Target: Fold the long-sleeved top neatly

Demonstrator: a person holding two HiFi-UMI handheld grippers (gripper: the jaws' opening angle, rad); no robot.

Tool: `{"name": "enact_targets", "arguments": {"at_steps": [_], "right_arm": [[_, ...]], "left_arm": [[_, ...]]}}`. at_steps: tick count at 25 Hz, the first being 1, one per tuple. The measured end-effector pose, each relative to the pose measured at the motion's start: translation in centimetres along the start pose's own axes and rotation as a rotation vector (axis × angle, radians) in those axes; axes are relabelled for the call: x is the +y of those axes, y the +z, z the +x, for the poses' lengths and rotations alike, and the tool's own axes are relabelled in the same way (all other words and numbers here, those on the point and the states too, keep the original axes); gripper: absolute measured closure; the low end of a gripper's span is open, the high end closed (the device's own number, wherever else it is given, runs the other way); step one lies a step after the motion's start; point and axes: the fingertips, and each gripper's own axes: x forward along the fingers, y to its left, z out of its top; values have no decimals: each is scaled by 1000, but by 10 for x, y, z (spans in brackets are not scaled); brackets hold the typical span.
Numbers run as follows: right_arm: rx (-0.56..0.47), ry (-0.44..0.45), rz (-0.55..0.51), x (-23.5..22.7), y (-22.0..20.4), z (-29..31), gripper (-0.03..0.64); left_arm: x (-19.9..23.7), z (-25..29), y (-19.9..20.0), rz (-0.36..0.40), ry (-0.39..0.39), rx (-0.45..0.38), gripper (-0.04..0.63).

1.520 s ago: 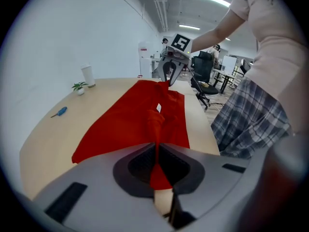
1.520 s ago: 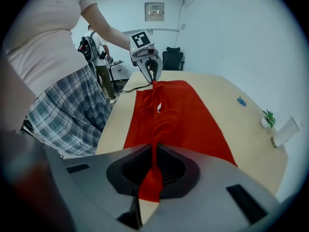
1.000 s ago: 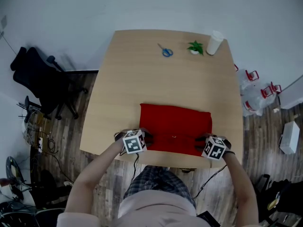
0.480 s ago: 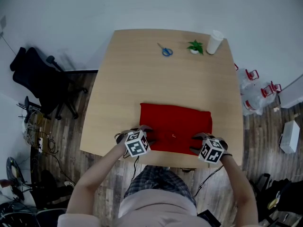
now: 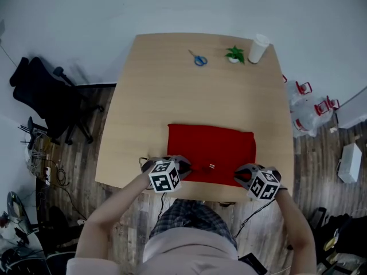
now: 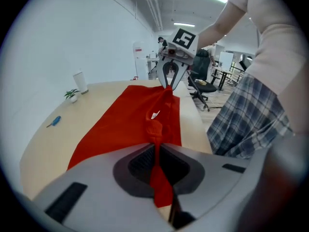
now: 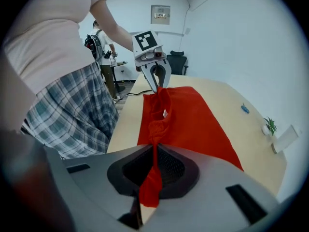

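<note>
The red long-sleeved top (image 5: 215,148) lies folded into a rectangle on the near half of the wooden table (image 5: 172,90), its white label (image 5: 211,165) showing at the near edge. My left gripper (image 5: 176,171) has just closed its jaws and is shut on the top's near left corner; red cloth (image 6: 157,144) runs pinched between its jaws. My right gripper (image 5: 245,175) has likewise just closed and is shut on the near right corner, the cloth (image 7: 153,149) squeezed between its jaws. Both corners are lifted slightly, and the near hem is stretched between the two grippers.
Blue-handled scissors (image 5: 198,59), a small potted plant (image 5: 235,55) and a white cup (image 5: 258,48) stand along the table's far edge. A black office chair (image 5: 46,96) is on the floor to the left. The person's plaid skirt (image 5: 192,219) is against the near table edge.
Both grippers opened wider half a second ago, then closed on the top's near corners and rose a little, drawing the near hem up.
</note>
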Motion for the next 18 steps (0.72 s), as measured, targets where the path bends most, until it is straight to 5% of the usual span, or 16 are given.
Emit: {"name": "enact_targets", "arguments": {"at_steps": [10,18], "right_arm": [[149,128,46,35,-37,37,544],[179,239,137,47,-47,45,398]], "left_arm": [[-42,30,-18,-63,-136,65,551],[-69,35,-27,-91,-317,110,342]]}}
